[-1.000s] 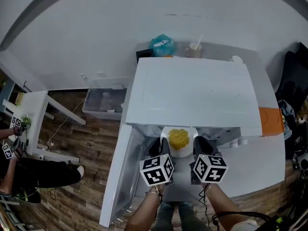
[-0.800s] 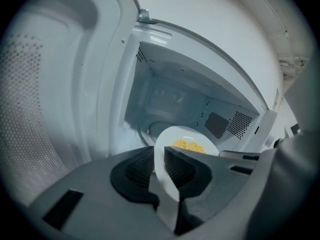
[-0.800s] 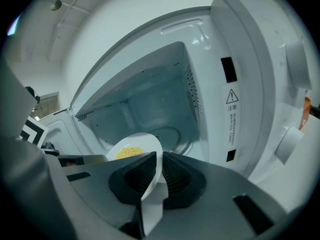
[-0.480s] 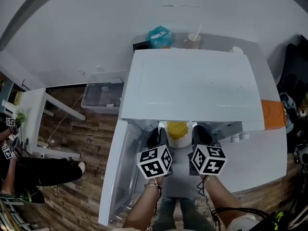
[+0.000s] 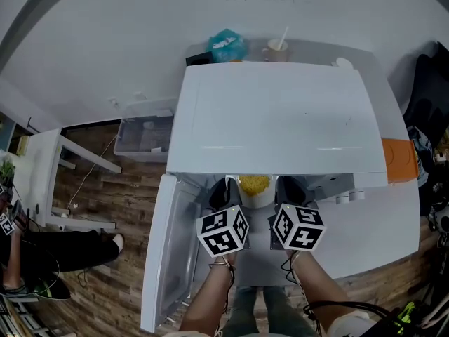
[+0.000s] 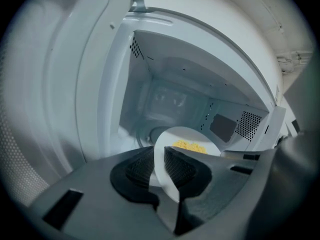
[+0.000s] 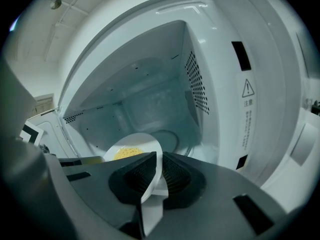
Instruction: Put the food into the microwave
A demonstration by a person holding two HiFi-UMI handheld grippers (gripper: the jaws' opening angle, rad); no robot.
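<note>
Evidently, a plate of yellow food is held level at the microwave's mouth, one gripper on each rim.

From the head view, the plate [image 5: 257, 198] is pinched on its left rim by the left gripper [image 5: 223, 192] and on its right rim by the right gripper [image 5: 290, 190], so that nothing is tipped; it is seen just under the front edge of the microwave [image 5: 280, 118], whose door [image 5: 163, 251] is swung open to the left. From the left gripper view, the jaws are clamped on the thin white rim, and the food [image 6: 190, 146] is seen as a loose, crumbly yellow heap. From the right gripper view, the jaws are likewise closed on the rim; the turntable [image 7: 172, 138] far inside is judged the landing place.
</note>
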